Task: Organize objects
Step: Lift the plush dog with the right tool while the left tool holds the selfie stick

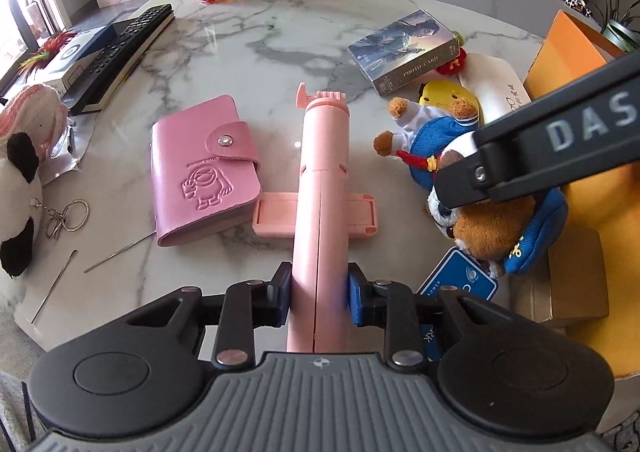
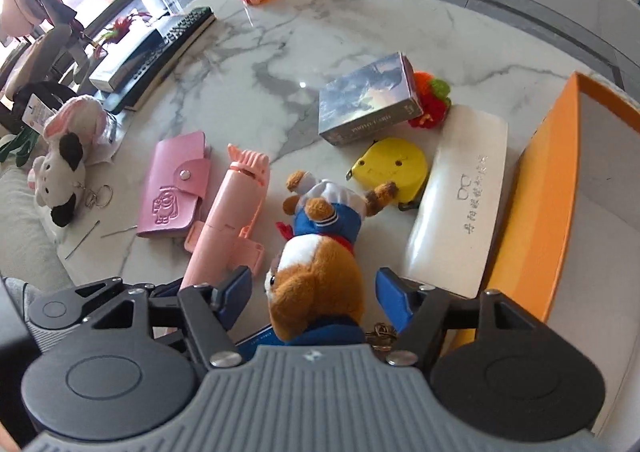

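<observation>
My left fingers [image 1: 319, 298] are clamped on a smooth pink plastic selfie stick [image 1: 322, 188], its ridged head pointing toward the middle of the veined marble worktop [image 1: 256, 36]. A glossy pink snap wallet [image 1: 202, 172] with an embossed cartoon lies just beside it. My right fingers [image 2: 316, 294] stand spread on either side of a fuzzy brown plush dog [image 2: 316, 252] in a blue sailor suit, pads apart from its fur. Toward the worktop's right edge sit a rounded yellow tape measure [image 2: 390, 166], a glossy white glasses case [image 2: 460, 196] and an orange box [image 2: 532, 204].

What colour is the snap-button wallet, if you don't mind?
Pink wallet, embossed with a cartoon figure; clearest in the left wrist view.
</observation>
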A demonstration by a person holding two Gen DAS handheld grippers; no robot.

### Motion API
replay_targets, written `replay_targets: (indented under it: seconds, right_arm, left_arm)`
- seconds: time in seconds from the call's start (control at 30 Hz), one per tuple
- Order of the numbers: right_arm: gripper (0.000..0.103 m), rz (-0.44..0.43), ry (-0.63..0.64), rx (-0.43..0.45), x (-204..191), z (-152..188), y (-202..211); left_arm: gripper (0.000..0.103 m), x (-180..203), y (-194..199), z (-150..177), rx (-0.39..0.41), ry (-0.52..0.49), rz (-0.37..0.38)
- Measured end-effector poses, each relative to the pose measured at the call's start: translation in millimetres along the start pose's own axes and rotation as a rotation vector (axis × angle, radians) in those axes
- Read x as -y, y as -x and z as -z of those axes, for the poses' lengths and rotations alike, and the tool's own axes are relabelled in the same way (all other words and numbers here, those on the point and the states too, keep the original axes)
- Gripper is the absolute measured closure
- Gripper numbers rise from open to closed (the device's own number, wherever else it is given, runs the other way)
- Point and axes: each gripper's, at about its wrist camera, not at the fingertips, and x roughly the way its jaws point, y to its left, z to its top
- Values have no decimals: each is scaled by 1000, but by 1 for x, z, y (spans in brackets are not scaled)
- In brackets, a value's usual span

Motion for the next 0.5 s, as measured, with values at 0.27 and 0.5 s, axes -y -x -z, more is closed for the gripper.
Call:
replay_targets:
  seconds: [0.27, 0.5]
  right_arm:
    - [38, 13, -26, -59, -5, -1, -36]
    - [47, 35, 2, -23, -13, 0, -36]
  left_arm:
    - [70, -1, 0, 1, 8, -9, 8]
    - [71, 1, 1, 3, 34, -27, 0]
